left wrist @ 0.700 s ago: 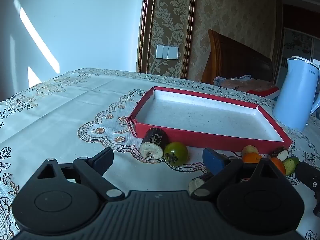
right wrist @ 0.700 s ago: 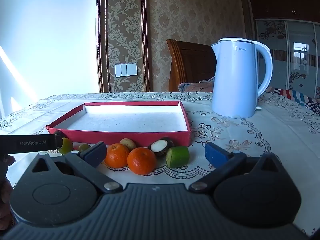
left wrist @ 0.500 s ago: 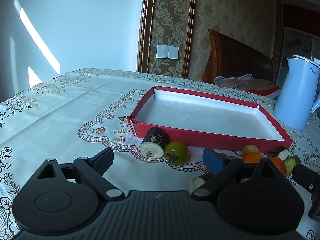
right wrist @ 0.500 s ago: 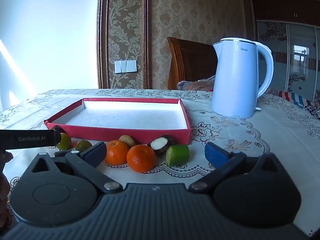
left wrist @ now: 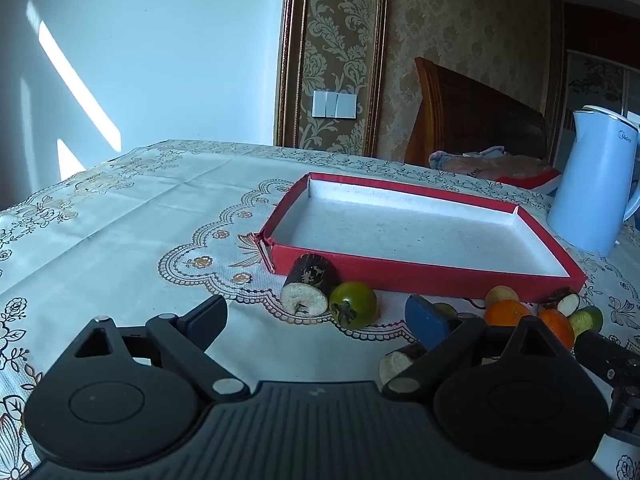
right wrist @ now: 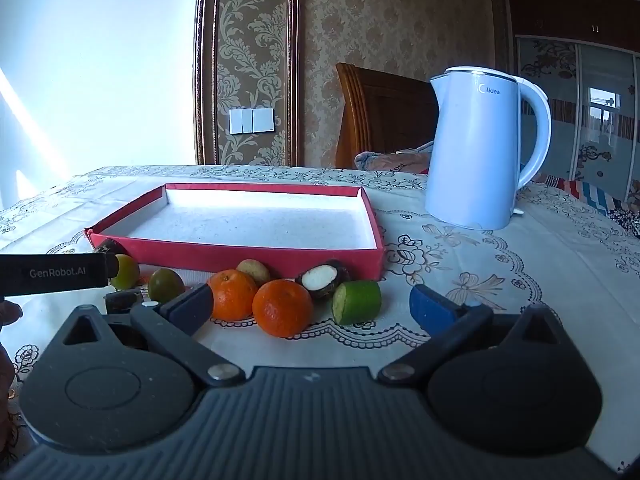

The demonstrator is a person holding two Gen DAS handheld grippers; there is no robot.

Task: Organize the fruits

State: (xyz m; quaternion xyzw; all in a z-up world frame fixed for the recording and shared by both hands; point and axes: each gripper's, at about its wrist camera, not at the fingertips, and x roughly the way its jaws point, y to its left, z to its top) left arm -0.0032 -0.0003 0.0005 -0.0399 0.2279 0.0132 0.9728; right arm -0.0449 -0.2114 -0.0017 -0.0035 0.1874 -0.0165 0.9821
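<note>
A shallow red tray (left wrist: 420, 276) (right wrist: 240, 254) with a white floor lies empty on the tablecloth. Fruit pieces line its near wall. In the left wrist view a dark cut piece (left wrist: 308, 286) and a green round fruit (left wrist: 354, 304) lie just ahead of my left gripper (left wrist: 316, 316), which is open with nothing between its fingers. In the right wrist view two oranges (right wrist: 282, 308) (right wrist: 232, 294), a dark white-fleshed piece (right wrist: 322, 278) and a cut green piece (right wrist: 356, 302) lie in front of my right gripper (right wrist: 312, 304), open and holding nothing.
A pale blue kettle (right wrist: 480, 152) stands on the table right of the tray. A wooden chair (right wrist: 384, 116) with cloth on it is behind the table. More small green fruits (right wrist: 166, 284) lie at the tray's left end, near the left gripper's body (right wrist: 52, 274).
Both grippers have drifted slightly; the fruit looks a little closer in the right wrist view. Nothing was taken hold of or moved on the table.
</note>
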